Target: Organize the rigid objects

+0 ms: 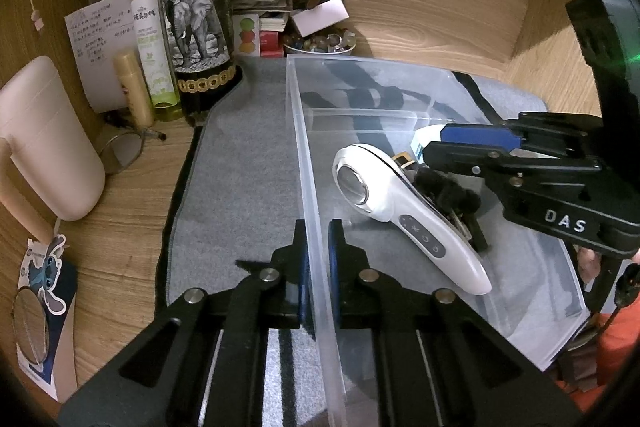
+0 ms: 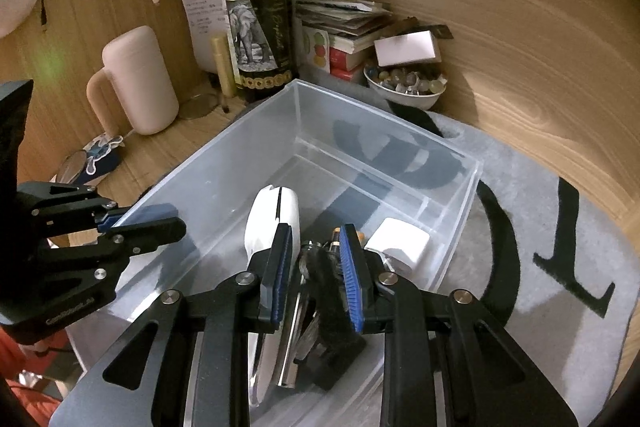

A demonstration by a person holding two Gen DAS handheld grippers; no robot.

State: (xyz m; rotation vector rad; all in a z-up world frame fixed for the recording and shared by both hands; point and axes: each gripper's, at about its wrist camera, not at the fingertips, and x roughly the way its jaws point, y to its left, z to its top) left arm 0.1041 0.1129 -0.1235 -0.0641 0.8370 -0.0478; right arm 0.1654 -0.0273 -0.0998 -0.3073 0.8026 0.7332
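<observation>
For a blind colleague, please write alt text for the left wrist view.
The left gripper clamps the wall of a clear plastic bin holding a white handheld device; the right gripper reaches in from the right.

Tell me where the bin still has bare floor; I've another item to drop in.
Free: the clear bin's far half, beyond the white handheld device, up to the wall nearest the wine bottle. Crowded: the near end, where device, black furry keychain and white charger cluster under the right gripper.

Far left on the wooden desk [image 1: 120, 211]: dark elephant-label wine bottle [image 1: 198, 27], pink handled mug [image 1: 48, 143]; marble-filled white bowl [image 2: 406, 87] beyond.
</observation>
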